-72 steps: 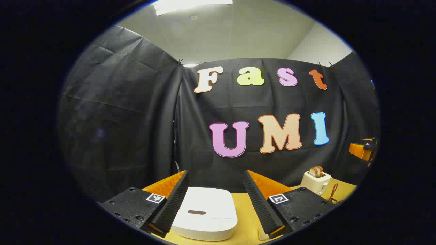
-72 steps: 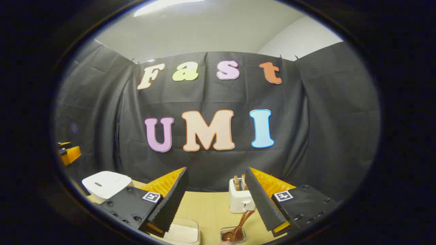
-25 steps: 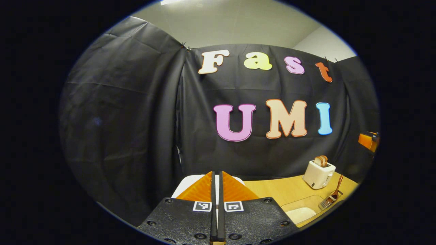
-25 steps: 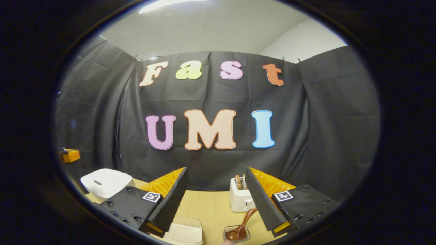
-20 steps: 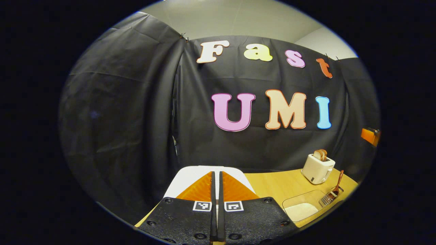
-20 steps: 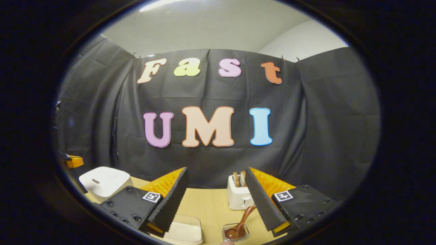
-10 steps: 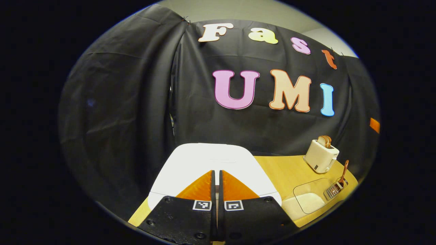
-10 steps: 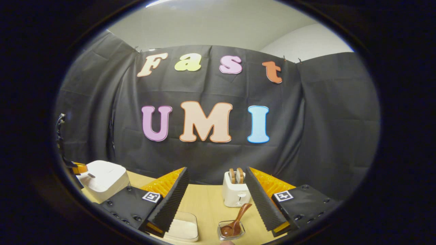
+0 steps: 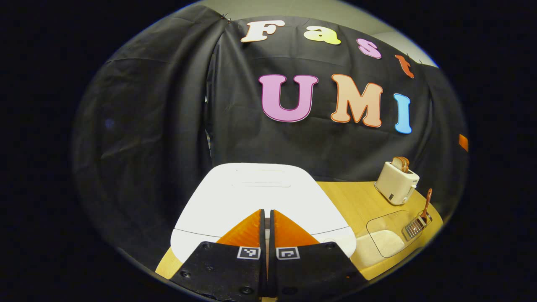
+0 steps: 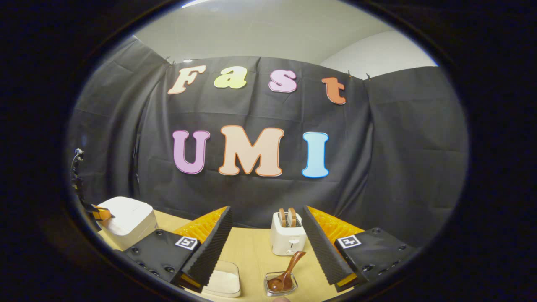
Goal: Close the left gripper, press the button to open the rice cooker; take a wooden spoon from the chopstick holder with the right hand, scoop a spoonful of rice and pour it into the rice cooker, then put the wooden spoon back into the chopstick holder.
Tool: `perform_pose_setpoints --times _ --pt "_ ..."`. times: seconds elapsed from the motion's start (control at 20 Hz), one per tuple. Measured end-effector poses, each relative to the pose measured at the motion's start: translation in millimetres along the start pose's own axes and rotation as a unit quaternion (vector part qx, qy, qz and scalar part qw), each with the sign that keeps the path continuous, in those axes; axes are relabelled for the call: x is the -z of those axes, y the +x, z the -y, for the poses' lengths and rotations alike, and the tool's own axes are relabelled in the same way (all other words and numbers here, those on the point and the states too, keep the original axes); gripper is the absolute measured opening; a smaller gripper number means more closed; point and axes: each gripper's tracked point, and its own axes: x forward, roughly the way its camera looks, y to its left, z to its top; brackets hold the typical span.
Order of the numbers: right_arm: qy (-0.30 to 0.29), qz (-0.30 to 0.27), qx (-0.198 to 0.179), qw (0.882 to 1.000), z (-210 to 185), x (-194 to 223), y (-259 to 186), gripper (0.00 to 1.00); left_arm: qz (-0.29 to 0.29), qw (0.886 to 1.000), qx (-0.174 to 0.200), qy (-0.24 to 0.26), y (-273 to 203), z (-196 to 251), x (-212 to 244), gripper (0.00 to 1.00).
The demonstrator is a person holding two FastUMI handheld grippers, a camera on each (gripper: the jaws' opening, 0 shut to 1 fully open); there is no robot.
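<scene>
The white rice cooker (image 9: 260, 195) sits with its lid down, large and close in the left gripper view. My left gripper (image 9: 266, 212) is shut with nothing between its fingers, and its tips lie over the front of the lid, hiding the button. In the right gripper view the left gripper (image 10: 100, 213) is at the front edge of the rice cooker (image 10: 128, 220). The wooden spoon (image 10: 288, 269) leans in the small chopstick holder (image 10: 270, 288). My right gripper (image 10: 266, 209) hangs open behind and above the spoon.
A clear container of rice (image 10: 224, 283) lies left of the holder, also seen as the container of rice (image 9: 388, 239) beside the cooker. A white toaster (image 10: 286, 240) with bread stands at the back of the wooden table (image 10: 251, 251).
My left gripper went from open to shut, then moved forward and down onto the front of the cooker lid, which now looms larger. The right gripper stayed open and shifted only slightly.
</scene>
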Motion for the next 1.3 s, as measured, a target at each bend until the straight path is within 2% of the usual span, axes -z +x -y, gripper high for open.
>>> perform_pose_setpoints --times 0.1,0.3,0.55,0.8,0.9,0.95,1.0,1.05,1.1,1.15,1.3 --pt "0.001 -0.001 -0.001 1.000 0 0 -1 1.00 0.016 1.000 0.001 -0.006 3 -1 -1 0.00" --pt "-0.001 0.003 -0.005 1.000 1 -2 -4 1.00 0.000 1.000 0.000 -0.023 2 -1 3 0.00" --pt "0.003 0.009 -0.004 1.000 9 -6 -6 1.00 0.014 1.000 -0.009 -0.001 4 -2 -6 0.00" --pt "0.011 0.014 -0.001 1.000 17 -10 -5 1.00 0.064 0.998 -0.015 0.023 -5 0 -50 0.00" --pt "0.013 0.016 0.000 1.000 21 -10 -4 1.00 0.079 0.997 -0.005 0.022 -7 8 -65 0.15" --pt "0.015 0.017 -0.001 1.000 21 -10 -3 1.00 0.084 0.996 -0.001 0.026 -7 13 -69 0.30" --pt "0.018 0.017 -0.001 1.000 24 -10 -2 1.00 0.092 0.995 0.006 0.029 -6 19 -75 0.39" --pt "0.020 0.017 -0.001 1.000 25 -10 -1 1.00 0.095 0.995 0.007 0.036 -7 24 -80 0.59" --pt "0.021 0.018 -0.001 1.000 28 -10 -1 1.00 0.098 0.994 0.003 0.048 -7 26 -83 0.70" --pt "0.023 0.018 -0.001 1.000 30 -10 -1 1.00 0.106 0.993 -0.006 0.057 -9 23 -90 0.86" --pt "0.028 0.019 0.001 0.999 38 -9 1 1.00 0.131 0.989 -0.021 0.070 -19 21 -110 0.96"
